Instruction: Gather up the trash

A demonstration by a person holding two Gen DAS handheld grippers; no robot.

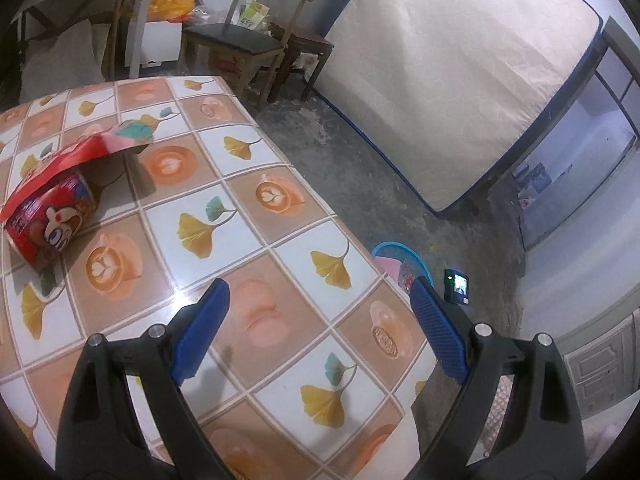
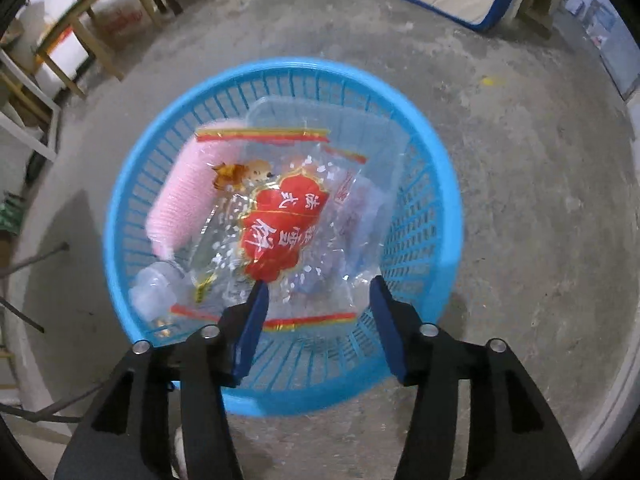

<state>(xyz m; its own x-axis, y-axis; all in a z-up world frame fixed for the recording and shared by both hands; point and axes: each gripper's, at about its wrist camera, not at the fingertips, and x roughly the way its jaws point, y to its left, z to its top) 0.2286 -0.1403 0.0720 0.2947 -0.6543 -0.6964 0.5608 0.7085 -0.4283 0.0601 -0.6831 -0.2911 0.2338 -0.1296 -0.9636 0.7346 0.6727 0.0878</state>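
Two views from hand-held grippers in a room with a rough concrete floor [image 2: 520, 200].

In the left view, the left gripper [image 1: 320, 292] hovers over a table [image 1: 248, 248] covered in a cloth printed with yellow leaves and coffee cups. Its blue fingers stand wide apart with nothing between them. A crumpled red snack wrapper [image 1: 52, 204] lies on the table at the far left, well apart from the gripper. Beyond the table's right edge, a blue basket [image 1: 416, 260] sits on the floor. A wooden chair [image 1: 248, 36] and a mattress [image 1: 460, 80] leaning on the wall stand at the far side.

In the right view, the right gripper [image 2: 318, 288] points down over the basket [image 2: 132, 184]. Its jaws are apart and grip nothing. Just beyond them, a clear plastic bag [image 2: 280, 220] with a red label lies in the basket, on top of a pink stack of cups [image 2: 180, 196] at the left and a clear plastic box [image 2: 360, 136] at the far side.
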